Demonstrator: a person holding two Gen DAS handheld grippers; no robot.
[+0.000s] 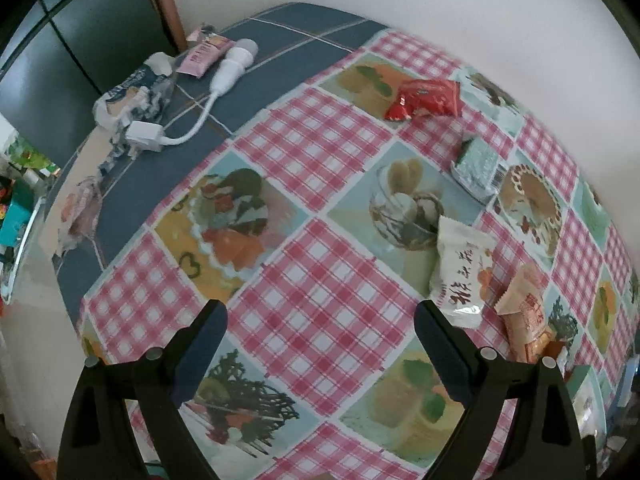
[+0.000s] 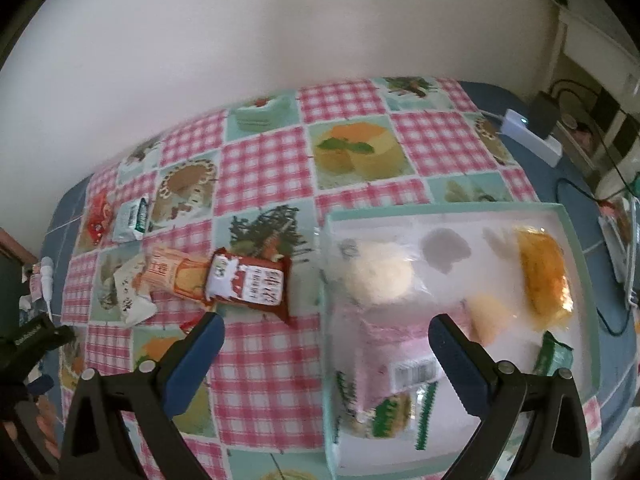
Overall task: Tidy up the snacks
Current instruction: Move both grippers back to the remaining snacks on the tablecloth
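Pink-checked tablecloth (image 1: pixel 320 300) beneath white wall (image 2: pixel 240 40), left claw (image 1: pixel 320 320) and right claw (image 2: pixel 326 334) both agape.

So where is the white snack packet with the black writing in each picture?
Left wrist view: the white snack packet lies at right of centre, beside the orange packet.
Right wrist view: the same packet lies at far left, partly under the orange packet.
Shared landmark: the red packet near the far table edge.
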